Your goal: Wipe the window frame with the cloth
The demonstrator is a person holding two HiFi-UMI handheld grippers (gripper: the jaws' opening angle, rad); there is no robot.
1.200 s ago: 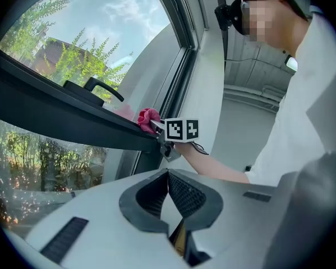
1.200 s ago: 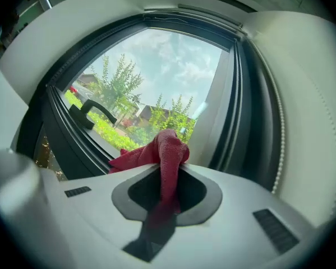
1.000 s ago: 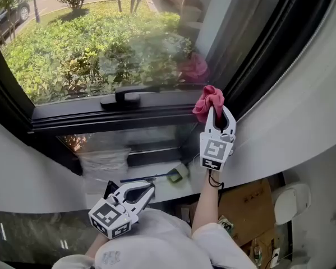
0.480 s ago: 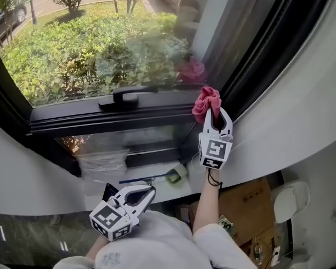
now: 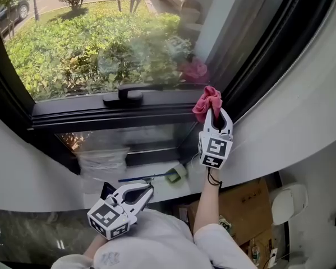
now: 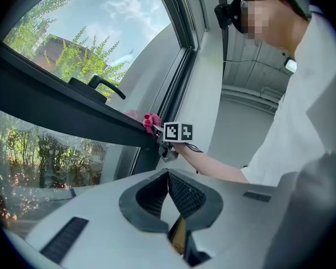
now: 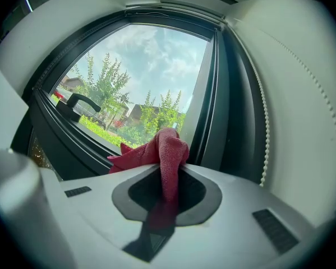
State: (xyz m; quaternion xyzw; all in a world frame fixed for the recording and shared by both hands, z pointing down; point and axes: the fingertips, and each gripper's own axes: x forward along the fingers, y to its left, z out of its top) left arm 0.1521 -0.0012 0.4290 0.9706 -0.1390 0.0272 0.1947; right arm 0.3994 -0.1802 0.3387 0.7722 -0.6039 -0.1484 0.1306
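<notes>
A bunched pink cloth (image 5: 207, 101) is pinched in my right gripper (image 5: 217, 115), which is shut on it and holds it against the right end of the dark horizontal window frame bar (image 5: 111, 114), close to the corner with the upright frame (image 5: 257, 66). In the right gripper view the cloth (image 7: 162, 153) bulges out over the jaws before the frame. My left gripper (image 5: 144, 190) hangs low near the person's body, shut and empty. From the left gripper view the cloth (image 6: 150, 120) and right gripper show far off.
A black window handle (image 5: 125, 94) sits on the frame bar left of the cloth. A white bead cord (image 5: 280, 77) runs down the curved white wall at the right. A small brush (image 5: 173, 176) lies on the sill below; cardboard boxes (image 5: 249, 200) stand on the floor.
The right gripper and cloth have stayed at the frame's right end, shifting only slightly. The left gripper has barely moved.
</notes>
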